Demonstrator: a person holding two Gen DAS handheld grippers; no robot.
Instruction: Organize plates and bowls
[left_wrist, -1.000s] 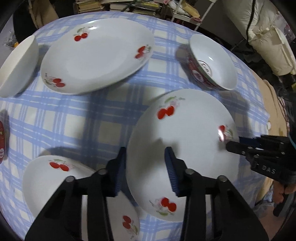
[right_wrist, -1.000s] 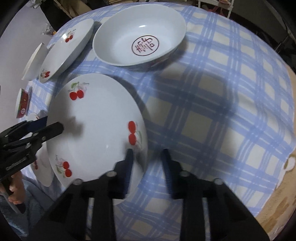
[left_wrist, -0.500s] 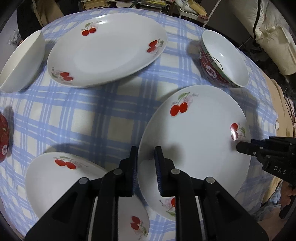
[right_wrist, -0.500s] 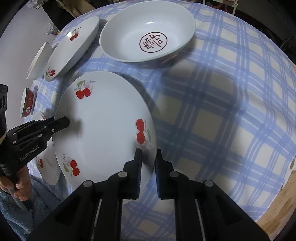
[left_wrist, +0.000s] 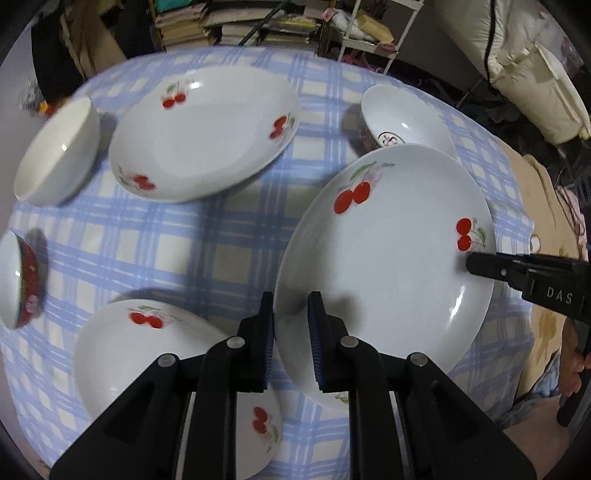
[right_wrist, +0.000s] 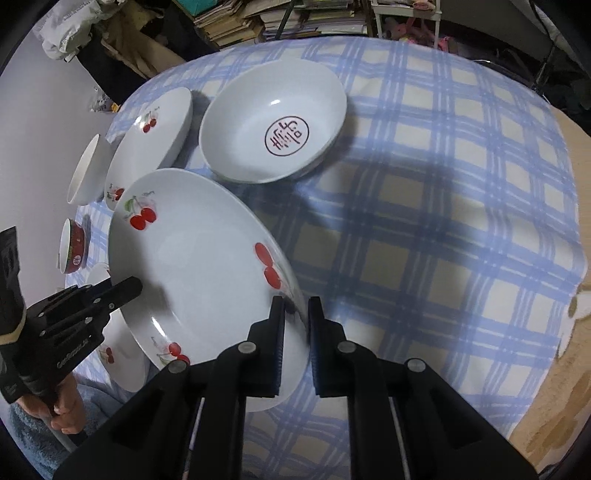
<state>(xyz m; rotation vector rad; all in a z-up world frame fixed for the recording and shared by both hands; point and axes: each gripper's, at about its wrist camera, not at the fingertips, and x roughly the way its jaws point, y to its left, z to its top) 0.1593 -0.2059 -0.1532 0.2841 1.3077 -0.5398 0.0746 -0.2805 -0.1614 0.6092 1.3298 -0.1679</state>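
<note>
A white cherry plate (left_wrist: 388, 258) is held off the table by both grippers. My left gripper (left_wrist: 291, 314) is shut on its near-left rim. My right gripper (right_wrist: 295, 314) is shut on the opposite rim of the same plate (right_wrist: 199, 266); it shows in the left wrist view (left_wrist: 476, 264) at the plate's right edge. A second cherry plate (left_wrist: 203, 136) lies at the back of the table. A third cherry plate (left_wrist: 147, 354) lies near, under my left gripper. A white bowl with a red character mark (right_wrist: 273, 122) sits behind the held plate.
A plain white bowl (left_wrist: 59, 151) stands at the far left. A red-sided bowl (left_wrist: 18, 280) sits at the left edge. The round table (right_wrist: 443, 221) has a blue checked cloth. Bookshelves and clutter stand behind it.
Both grippers closed on the plate's rim, then raised it off the cloth; it now hides part of the marked bowl in the left wrist view.
</note>
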